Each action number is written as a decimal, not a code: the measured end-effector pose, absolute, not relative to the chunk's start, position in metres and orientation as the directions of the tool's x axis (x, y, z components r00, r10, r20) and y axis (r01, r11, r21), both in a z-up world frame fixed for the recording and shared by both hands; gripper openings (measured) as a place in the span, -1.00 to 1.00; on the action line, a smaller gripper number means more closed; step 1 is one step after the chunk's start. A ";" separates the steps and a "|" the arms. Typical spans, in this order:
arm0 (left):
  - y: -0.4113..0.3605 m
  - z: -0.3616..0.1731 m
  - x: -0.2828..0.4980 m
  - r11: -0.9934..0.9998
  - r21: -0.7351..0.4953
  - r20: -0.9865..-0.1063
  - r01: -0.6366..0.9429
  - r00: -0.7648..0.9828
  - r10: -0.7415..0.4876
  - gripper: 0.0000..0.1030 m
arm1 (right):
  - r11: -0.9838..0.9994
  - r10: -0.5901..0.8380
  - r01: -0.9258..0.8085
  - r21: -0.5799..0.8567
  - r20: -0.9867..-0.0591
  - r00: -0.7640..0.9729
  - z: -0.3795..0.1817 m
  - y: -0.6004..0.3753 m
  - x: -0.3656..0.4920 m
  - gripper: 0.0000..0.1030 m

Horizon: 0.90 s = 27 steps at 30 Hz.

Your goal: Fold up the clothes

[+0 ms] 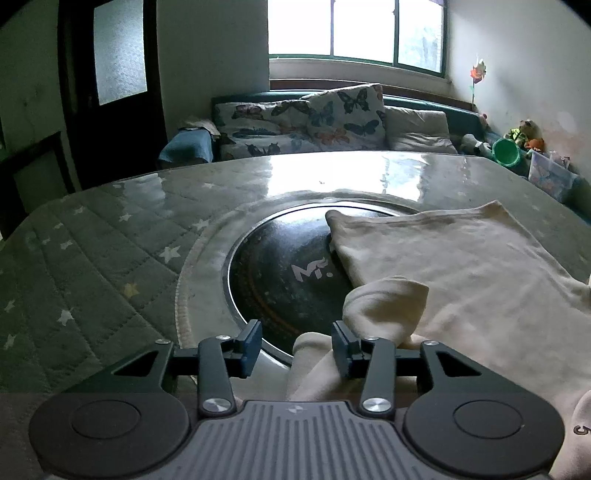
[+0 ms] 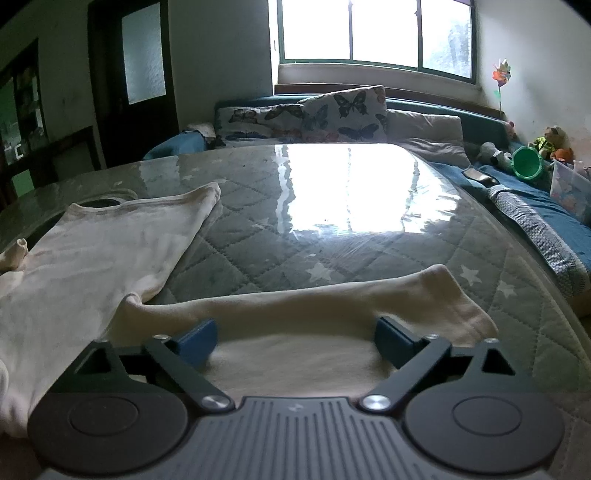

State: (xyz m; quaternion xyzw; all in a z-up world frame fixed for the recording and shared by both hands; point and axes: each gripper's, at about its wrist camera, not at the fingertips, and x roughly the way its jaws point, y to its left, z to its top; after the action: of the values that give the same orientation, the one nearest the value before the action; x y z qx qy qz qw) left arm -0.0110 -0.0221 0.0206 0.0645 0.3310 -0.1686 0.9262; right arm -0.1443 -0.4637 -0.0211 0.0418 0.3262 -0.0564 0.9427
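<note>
A cream long-sleeved shirt (image 1: 469, 266) lies flat on the quilted, star-patterned table cover (image 1: 92, 266), partly over a round black plate (image 1: 280, 277) set in the table. Its left sleeve (image 1: 384, 306) is bunched up just ahead of my left gripper (image 1: 297, 347). A strip of that cloth runs between the jaws against the right fingertip (image 1: 345, 349), with a gap to the other pad, so the gripper is open. In the right wrist view the shirt body (image 2: 92, 266) lies to the left. The other sleeve (image 2: 332, 302) stretches out under my wide open right gripper (image 2: 295, 341).
Past the table's far edge stands a sofa with butterfly cushions (image 1: 343, 110) below a window (image 1: 354, 29). A dark door (image 1: 110, 74) is at the left. A green bucket (image 2: 526, 162), soft toys and a plastic box (image 2: 570, 190) sit at the right.
</note>
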 end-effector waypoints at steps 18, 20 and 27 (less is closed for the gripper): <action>-0.020 0.022 -0.007 0.941 0.008 -0.634 0.339 0.730 -0.257 0.12 | 0.990 -0.082 0.134 0.036 -0.628 0.774 -0.022 -0.463 -0.142 1.00; -0.021 0.020 -0.007 0.939 0.009 -0.636 0.343 0.727 -0.259 0.12 | 0.990 -0.081 0.134 0.036 -0.629 0.774 -0.022 -0.463 -0.142 1.00; -0.023 0.019 -0.006 0.930 0.009 -0.638 0.368 0.718 -0.278 0.12 | 0.990 -0.082 0.133 0.035 -0.629 0.773 -0.022 -0.463 -0.143 1.00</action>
State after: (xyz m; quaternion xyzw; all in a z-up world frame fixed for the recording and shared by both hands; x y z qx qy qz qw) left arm -0.0055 -0.0231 0.0186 0.0676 0.3325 -0.1749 0.9243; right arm -0.1426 -0.4633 -0.0217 0.0389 0.3319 -0.0572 0.9408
